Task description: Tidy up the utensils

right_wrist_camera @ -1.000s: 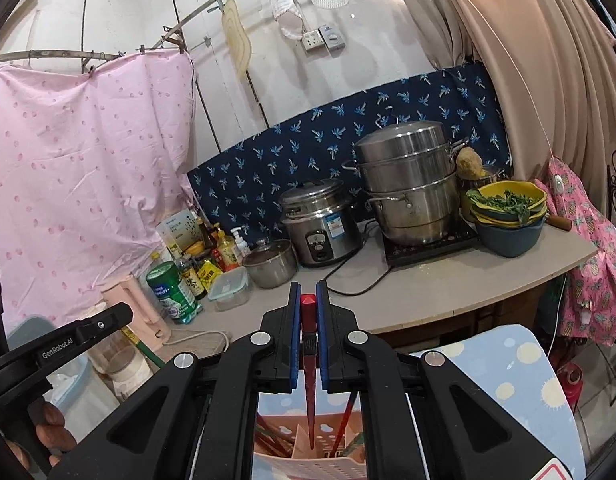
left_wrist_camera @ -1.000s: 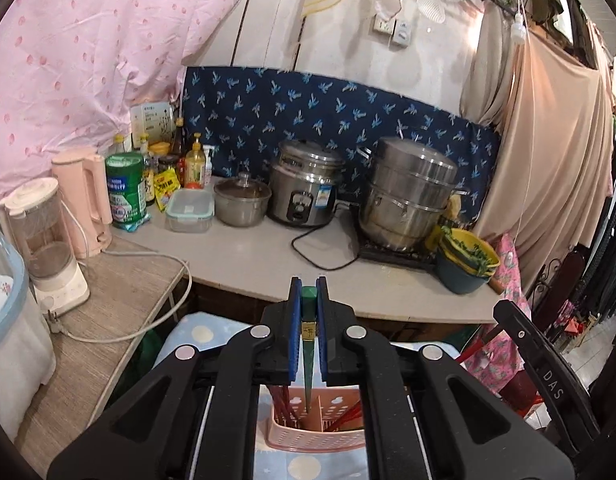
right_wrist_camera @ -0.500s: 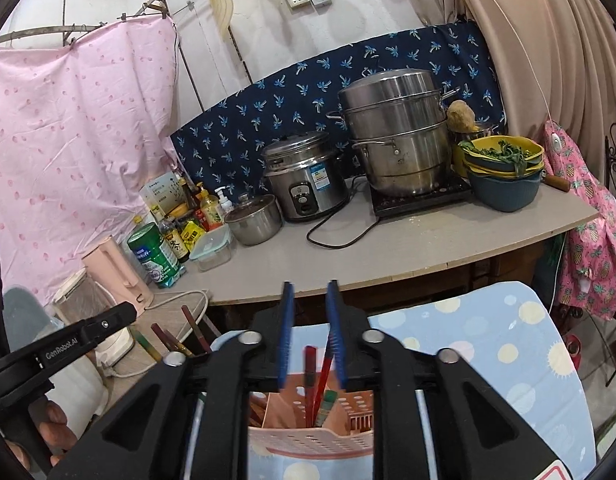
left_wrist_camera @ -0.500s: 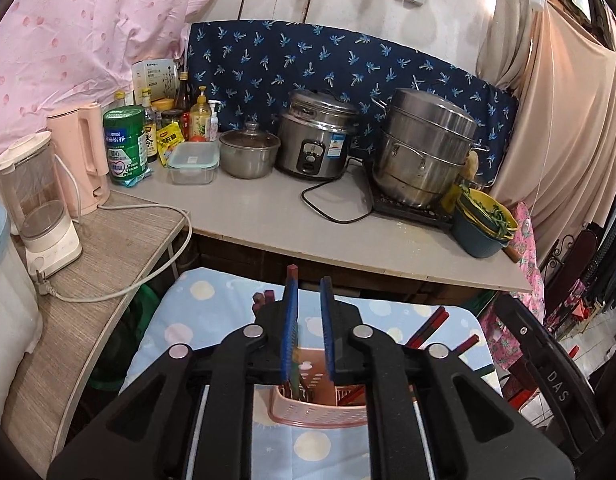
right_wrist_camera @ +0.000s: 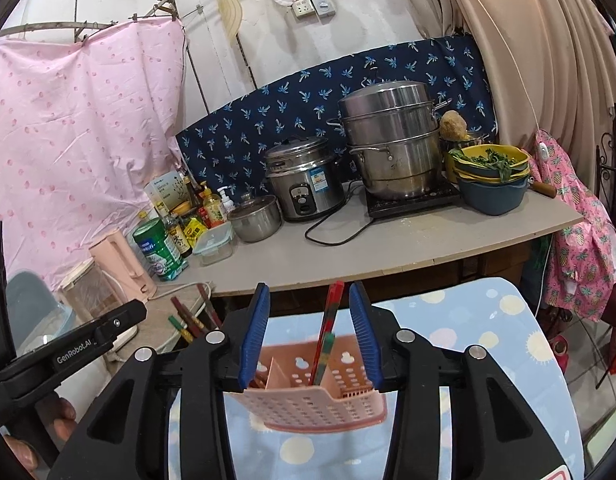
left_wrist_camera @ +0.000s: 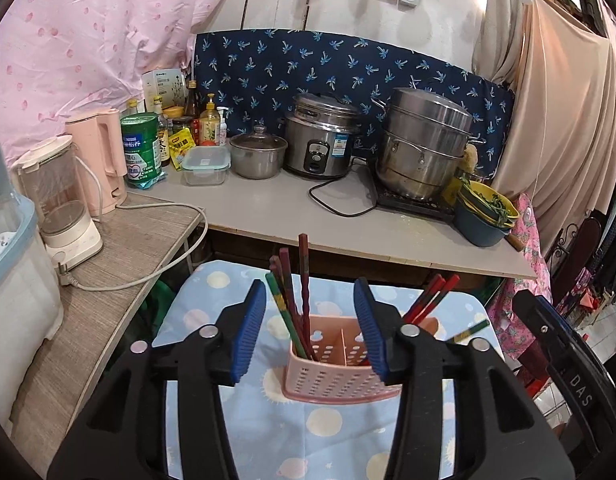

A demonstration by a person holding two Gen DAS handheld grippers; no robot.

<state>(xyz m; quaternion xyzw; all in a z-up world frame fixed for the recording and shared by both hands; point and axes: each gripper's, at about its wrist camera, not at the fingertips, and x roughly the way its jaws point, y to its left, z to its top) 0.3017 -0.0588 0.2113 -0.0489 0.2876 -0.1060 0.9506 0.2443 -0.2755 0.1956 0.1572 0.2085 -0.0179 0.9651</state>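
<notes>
A pink perforated utensil basket (left_wrist_camera: 339,374) stands on a blue dotted cloth. Several dark red and green chopsticks (left_wrist_camera: 296,300) lean in its left compartment. Red chopsticks (left_wrist_camera: 427,300) poke out at its right, and a green chopstick (left_wrist_camera: 469,329) lies beside it. My left gripper (left_wrist_camera: 309,294) hovers just above the basket, jaws opening, pads touching nothing. In the right wrist view the same basket (right_wrist_camera: 308,404) holds a red and green chopstick (right_wrist_camera: 327,328). My right gripper (right_wrist_camera: 309,294) is over it, jaws opening, and the stick stands free between them.
Behind the cloth runs a grey counter (left_wrist_camera: 288,216) with a rice cooker (left_wrist_camera: 319,140), a steel steamer pot (left_wrist_camera: 423,148), a small lidded pot (left_wrist_camera: 258,156) and stacked bowls (left_wrist_camera: 483,216). A kettle (left_wrist_camera: 102,160) and blender (left_wrist_camera: 62,204) stand on the wooden side table at left.
A second ago each gripper was shut on a chopstick, green in the left, red in the right. Both sank toward the basket, opened, and the sticks now stand in it.
</notes>
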